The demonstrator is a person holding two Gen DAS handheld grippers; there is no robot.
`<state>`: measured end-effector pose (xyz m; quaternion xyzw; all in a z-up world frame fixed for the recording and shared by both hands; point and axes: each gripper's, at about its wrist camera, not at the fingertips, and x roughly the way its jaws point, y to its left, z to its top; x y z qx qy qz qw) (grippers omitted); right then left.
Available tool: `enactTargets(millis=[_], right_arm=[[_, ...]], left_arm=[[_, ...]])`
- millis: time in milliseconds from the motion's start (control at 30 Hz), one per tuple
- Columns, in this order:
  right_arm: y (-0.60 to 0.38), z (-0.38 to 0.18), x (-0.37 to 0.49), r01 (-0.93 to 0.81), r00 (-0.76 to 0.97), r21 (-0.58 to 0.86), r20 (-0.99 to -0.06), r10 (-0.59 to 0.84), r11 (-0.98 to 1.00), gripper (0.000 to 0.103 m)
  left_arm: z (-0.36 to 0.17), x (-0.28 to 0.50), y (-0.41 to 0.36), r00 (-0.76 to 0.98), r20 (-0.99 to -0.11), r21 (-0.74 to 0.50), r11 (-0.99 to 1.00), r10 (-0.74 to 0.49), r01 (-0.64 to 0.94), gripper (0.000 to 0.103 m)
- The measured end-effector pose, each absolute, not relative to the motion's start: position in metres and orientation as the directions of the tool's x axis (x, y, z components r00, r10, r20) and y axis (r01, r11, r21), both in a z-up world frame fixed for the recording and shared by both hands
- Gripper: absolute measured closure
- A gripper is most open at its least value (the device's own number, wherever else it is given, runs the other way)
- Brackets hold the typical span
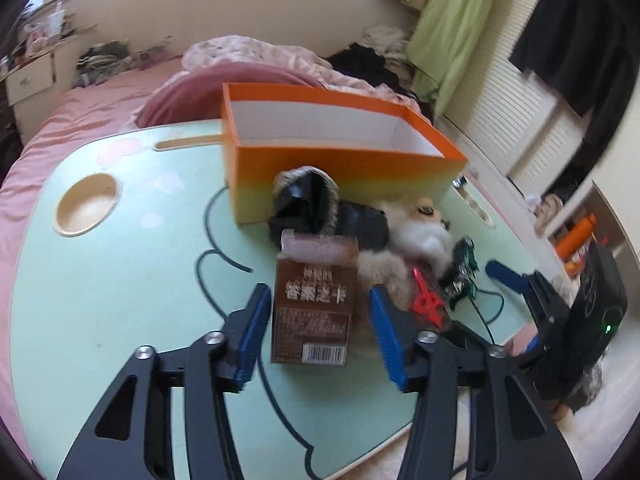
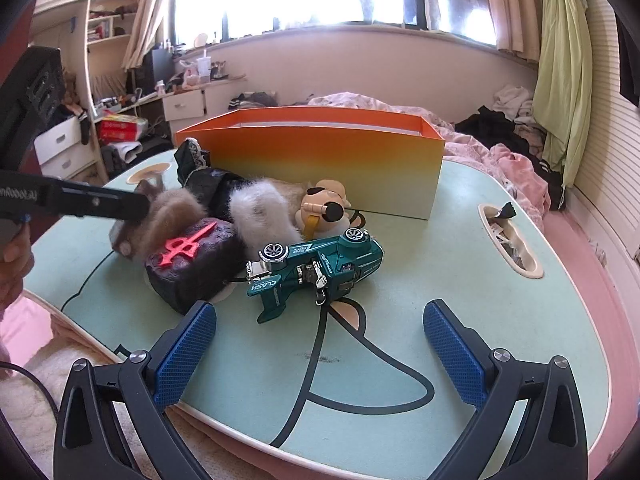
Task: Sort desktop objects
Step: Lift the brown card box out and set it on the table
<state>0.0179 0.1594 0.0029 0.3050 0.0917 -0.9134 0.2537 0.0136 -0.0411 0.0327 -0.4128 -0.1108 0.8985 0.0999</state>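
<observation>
In the left wrist view a brown card box (image 1: 314,316) with printed characters stands upright on the pale green table (image 1: 120,300). My left gripper (image 1: 318,290) is open around it, and a narrow gap shows between each blue pad and the box's sides. Behind it lie a black fur-trimmed garment (image 1: 308,204), a plush toy (image 1: 420,232) and an orange box (image 1: 344,160) that looks empty. My right gripper (image 2: 320,308) is open just in front of a green toy car (image 2: 320,264) lying on its side, beside a dark box with a red emblem (image 2: 192,264).
The table has a round cup recess (image 1: 88,204) at the left and a slot (image 2: 508,240) holding wrappers at the right. It rests on a bed with pink bedding (image 1: 80,112). A hand (image 2: 12,256) shows at the left edge of the right wrist view.
</observation>
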Motion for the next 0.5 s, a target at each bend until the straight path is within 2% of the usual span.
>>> enactTargets(millis=[67, 100, 233, 400, 500], right_arm=[[0.161, 0.003, 0.018, 0.519, -0.686, -0.014, -0.604, -0.407, -0.855, 0.000], [0.162, 0.003, 0.018, 0.519, -0.686, -0.013, -0.604, -0.407, -0.855, 0.000], [0.162, 0.002, 0.019, 0.519, -0.686, -0.013, -0.603, -0.407, -0.855, 0.000], [0.172, 0.000, 0.009, 0.520, -0.685, -0.013, -0.605, -0.407, -0.854, 0.000], [0.173, 0.000, 0.009, 0.521, -0.684, -0.013, -0.604, -0.408, -0.854, 0.000]], left_arm=[[0.038, 0.025, -0.049, -0.664, -0.701, -0.280, -0.956, 0.262, -0.081, 0.033], [0.039, 0.033, -0.056, -0.673, -0.698, -0.273, -0.960, 0.246, -0.067, 0.022], [0.028, 0.052, -0.063, -0.658, -0.743, -0.182, -0.983, 0.126, 0.017, 0.020], [0.018, 0.072, -0.057, -0.650, -0.744, -0.220, -0.975, 0.157, 0.016, 0.020], [0.016, 0.074, -0.046, -0.662, -0.739, -0.164, -0.986, 0.126, -0.004, 0.020]])
